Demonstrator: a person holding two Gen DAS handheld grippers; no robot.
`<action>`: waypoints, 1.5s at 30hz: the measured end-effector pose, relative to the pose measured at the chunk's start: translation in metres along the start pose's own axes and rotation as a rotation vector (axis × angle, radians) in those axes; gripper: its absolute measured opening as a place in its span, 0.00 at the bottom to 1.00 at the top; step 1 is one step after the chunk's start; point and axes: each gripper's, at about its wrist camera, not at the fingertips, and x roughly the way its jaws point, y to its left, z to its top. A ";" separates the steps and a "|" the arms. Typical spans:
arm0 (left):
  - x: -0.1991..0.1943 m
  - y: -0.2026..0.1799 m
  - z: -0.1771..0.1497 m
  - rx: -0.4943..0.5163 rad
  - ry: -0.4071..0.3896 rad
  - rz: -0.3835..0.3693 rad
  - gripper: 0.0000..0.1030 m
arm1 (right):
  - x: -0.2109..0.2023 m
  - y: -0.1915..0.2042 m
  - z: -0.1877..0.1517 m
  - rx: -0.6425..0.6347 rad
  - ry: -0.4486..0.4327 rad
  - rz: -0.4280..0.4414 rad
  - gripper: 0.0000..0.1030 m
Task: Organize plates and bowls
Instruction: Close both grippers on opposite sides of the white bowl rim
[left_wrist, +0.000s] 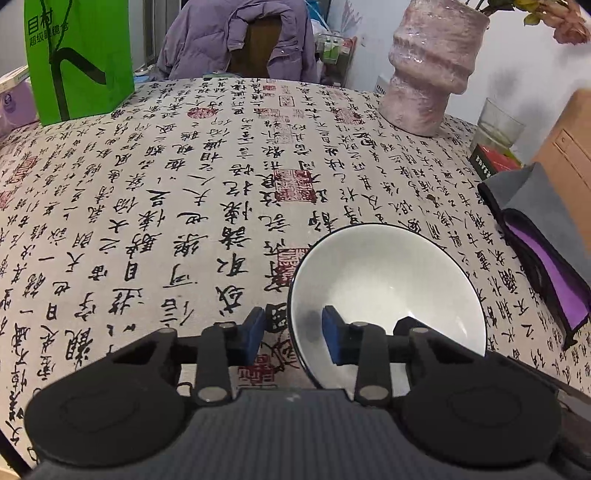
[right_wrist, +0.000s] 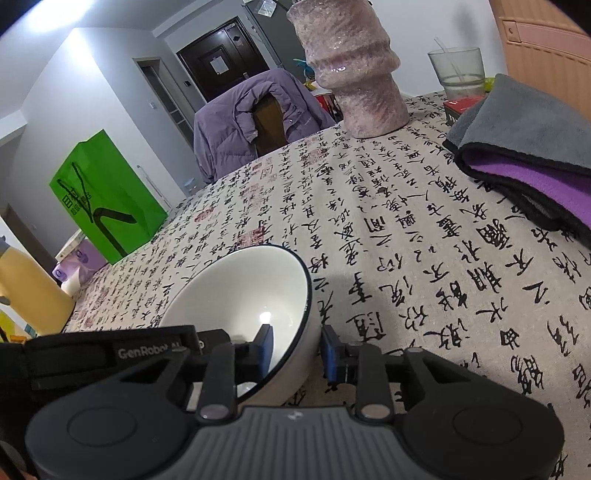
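A single white bowl (left_wrist: 388, 280) with a thin dark rim stands on the calligraphy-print tablecloth (left_wrist: 184, 184). My left gripper (left_wrist: 293, 338) straddles the bowl's left rim, one blue pad outside and one inside. Cloth shows between the outer pad and the rim, so the gripper is open. In the right wrist view the same bowl (right_wrist: 240, 291) has my right gripper (right_wrist: 297, 349) over its right rim. One pad is inside, the other lies against the outer wall, and the gripper is shut on it. The black housing of the left gripper (right_wrist: 110, 354) shows at the bowl's left.
A tall pink vase (left_wrist: 428, 74) stands at the far right of the table, with a glass (left_wrist: 498, 125) beyond it. A folded grey and purple cloth (left_wrist: 535, 229) lies right of the bowl. A green bag (left_wrist: 77, 59) stands far left. A jacket-draped chair (left_wrist: 240, 40) is behind.
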 end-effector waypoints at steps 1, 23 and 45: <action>0.000 0.000 0.000 -0.003 0.002 -0.005 0.33 | 0.000 0.000 0.000 0.003 0.000 0.002 0.26; -0.003 -0.017 -0.002 0.094 -0.070 0.046 0.19 | 0.003 -0.001 0.000 -0.006 0.004 -0.015 0.22; -0.005 -0.017 -0.004 0.082 -0.087 0.053 0.18 | 0.007 -0.003 0.000 0.003 0.017 -0.011 0.22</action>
